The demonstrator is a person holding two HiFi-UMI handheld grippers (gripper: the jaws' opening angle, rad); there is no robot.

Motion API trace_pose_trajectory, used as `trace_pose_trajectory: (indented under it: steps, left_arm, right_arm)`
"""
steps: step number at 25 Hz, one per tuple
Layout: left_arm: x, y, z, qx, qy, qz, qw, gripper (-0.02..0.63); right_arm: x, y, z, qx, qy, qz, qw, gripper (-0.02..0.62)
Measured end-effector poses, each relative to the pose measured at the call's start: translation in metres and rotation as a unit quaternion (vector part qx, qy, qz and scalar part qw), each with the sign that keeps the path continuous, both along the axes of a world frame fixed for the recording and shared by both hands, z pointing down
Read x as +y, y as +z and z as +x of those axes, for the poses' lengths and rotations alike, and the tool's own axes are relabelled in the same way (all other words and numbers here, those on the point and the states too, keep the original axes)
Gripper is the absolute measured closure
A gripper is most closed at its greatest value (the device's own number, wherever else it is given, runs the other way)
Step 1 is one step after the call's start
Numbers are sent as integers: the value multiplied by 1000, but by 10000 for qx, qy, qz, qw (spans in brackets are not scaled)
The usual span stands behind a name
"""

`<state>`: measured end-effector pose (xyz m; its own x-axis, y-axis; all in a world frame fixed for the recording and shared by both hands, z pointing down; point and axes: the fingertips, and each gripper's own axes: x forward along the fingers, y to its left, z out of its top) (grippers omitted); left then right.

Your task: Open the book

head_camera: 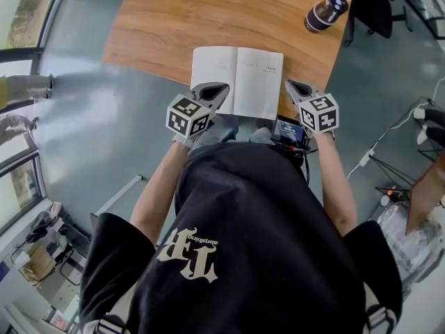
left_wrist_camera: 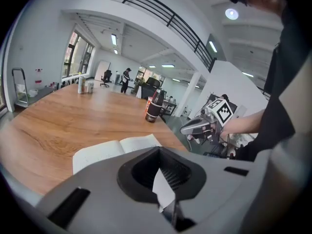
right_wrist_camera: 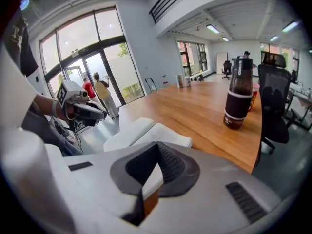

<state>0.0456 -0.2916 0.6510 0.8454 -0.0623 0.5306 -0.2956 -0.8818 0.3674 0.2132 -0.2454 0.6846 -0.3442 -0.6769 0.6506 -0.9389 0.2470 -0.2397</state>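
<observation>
On wooden table [head_camera: 174, 19], open book [head_camera: 236, 82].

Not much legible tbh. Open book [head_camera: 236, 82]: right page heading looks like "Part 1", rest too tiny. Black shirt [head_camera: 243, 207] has big cream letters, upside down in head view, prob "TF", plus a small word I can't make out. Bottle [head_camera: 325, 11] label: unreadable.
</observation>
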Motion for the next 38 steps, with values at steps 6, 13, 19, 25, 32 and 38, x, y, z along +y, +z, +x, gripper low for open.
trace_pose_trajectory:
  steps: [6, 13, 19, 25, 32, 38]
  left_arm:
    - [34, -42, 10, 558, -273, 202, 9979, 600]
    - [98, -51, 23, 835, -755, 122, 9936, 600]
    - [128, -66, 8, 864, -1397, 184, 9863, 600]
    - [125, -90, -22, 753, -1737, 560, 9803, 600]
    - [129, -120, -53, 879, -1653, 745, 9795, 600]
    - [136, -136, -119, 974, -1492, 925, 9796, 600]
  right_arm:
    - [34, -36, 15, -37, 157, 607, 9980, 607]
    - [79, -56, 20, -314, 115, 954, 9949, 607]
    - [76, -66, 11, -340, -383, 1058, 9931, 607]
    - [60, -91, -13, -410, -663, 1400, 9871, 607]
    - [90, -120, -24, -331, -391, 1486, 9876, 607]
    - [94, -141, -93, -413, -224, 1636, 9854, 607]
